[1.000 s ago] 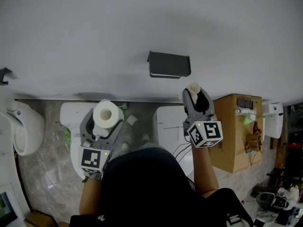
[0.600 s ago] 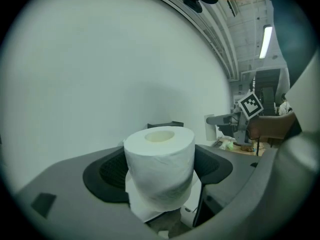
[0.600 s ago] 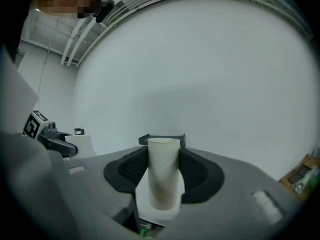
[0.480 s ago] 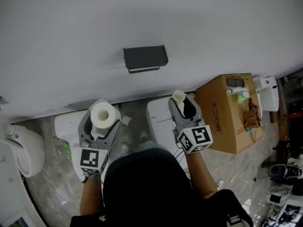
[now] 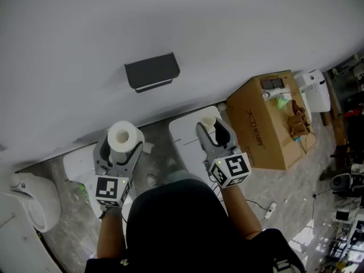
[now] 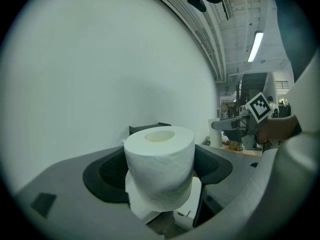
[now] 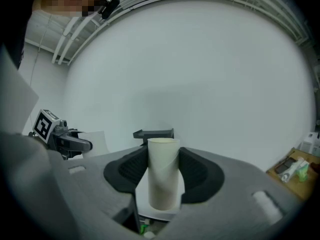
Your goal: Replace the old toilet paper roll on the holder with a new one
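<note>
My left gripper (image 5: 123,144) is shut on a full white toilet paper roll (image 5: 125,136) (image 6: 160,166), held upright between its dark pads. In my right gripper (image 5: 214,129), the jaws are shut on an empty cardboard tube (image 5: 209,120) (image 7: 163,173), also upright. The dark grey holder (image 5: 151,71) is fixed to the white wall above and between both grippers, with nothing on it that I can see. It shows small beyond the roll (image 6: 150,128) and beyond the tube (image 7: 154,133). Both grippers are well short of the holder.
A brown cardboard box (image 5: 269,120) with small items on top stands at the right. Two white toilets (image 5: 190,134) (image 5: 79,158) sit below the wall, and a white basin (image 5: 34,201) is at the left. Cluttered equipment lies at the far right.
The head view has swung, so the holder now sits further left and higher. Both grippers dropped lower relative to the holder, each keeping its grip on its roll.
</note>
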